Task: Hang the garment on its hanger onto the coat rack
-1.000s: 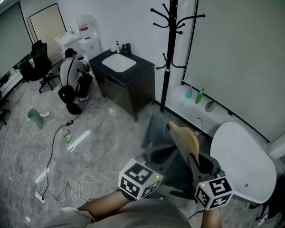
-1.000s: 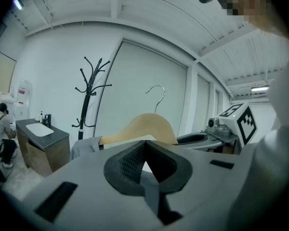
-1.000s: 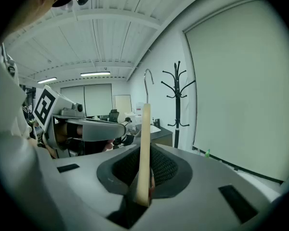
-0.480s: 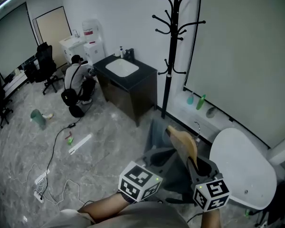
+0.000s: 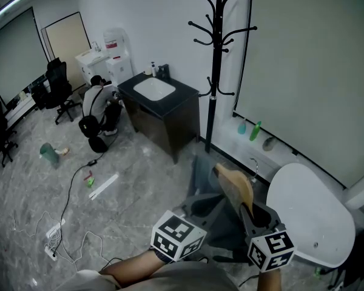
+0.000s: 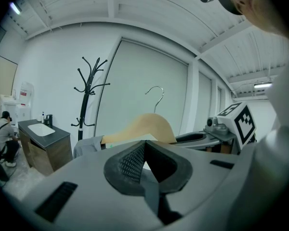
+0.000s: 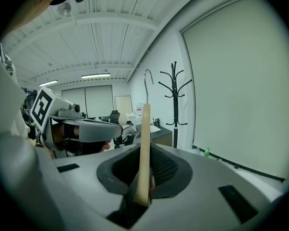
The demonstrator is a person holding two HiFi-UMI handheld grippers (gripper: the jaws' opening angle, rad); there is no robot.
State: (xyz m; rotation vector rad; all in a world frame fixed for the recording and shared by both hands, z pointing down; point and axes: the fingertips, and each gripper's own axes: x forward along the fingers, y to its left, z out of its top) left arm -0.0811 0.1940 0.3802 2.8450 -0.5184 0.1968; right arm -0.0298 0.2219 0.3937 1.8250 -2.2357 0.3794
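Observation:
A black coat rack (image 5: 216,53) stands by the white wall, well beyond both grippers. My right gripper (image 5: 250,210) is shut on the lower edge of a wooden hanger (image 5: 235,185) and holds it upright. In the right gripper view the hanger (image 7: 145,143) rises edge-on from the jaws, its metal hook (image 7: 146,83) on top and the rack (image 7: 175,97) beyond. A grey garment (image 5: 205,187) drapes over the hanger. My left gripper (image 5: 197,210) is low beside the cloth, and its jaws (image 6: 143,154) look shut. No cloth shows between them. Past them are the hanger (image 6: 142,127) and the garment (image 6: 86,146).
A black sink cabinet (image 5: 161,111) stands left of the rack. A white round tabletop (image 5: 312,214) is close on my right. A person (image 5: 97,105) crouches by the cabinet. Cables (image 5: 67,223) and small litter lie on the grey floor. Bottles (image 5: 253,130) stand on the sill.
The head view has shifted a little, so the rack now sits slightly further left. Both grippers and the hanger keep almost the same pose.

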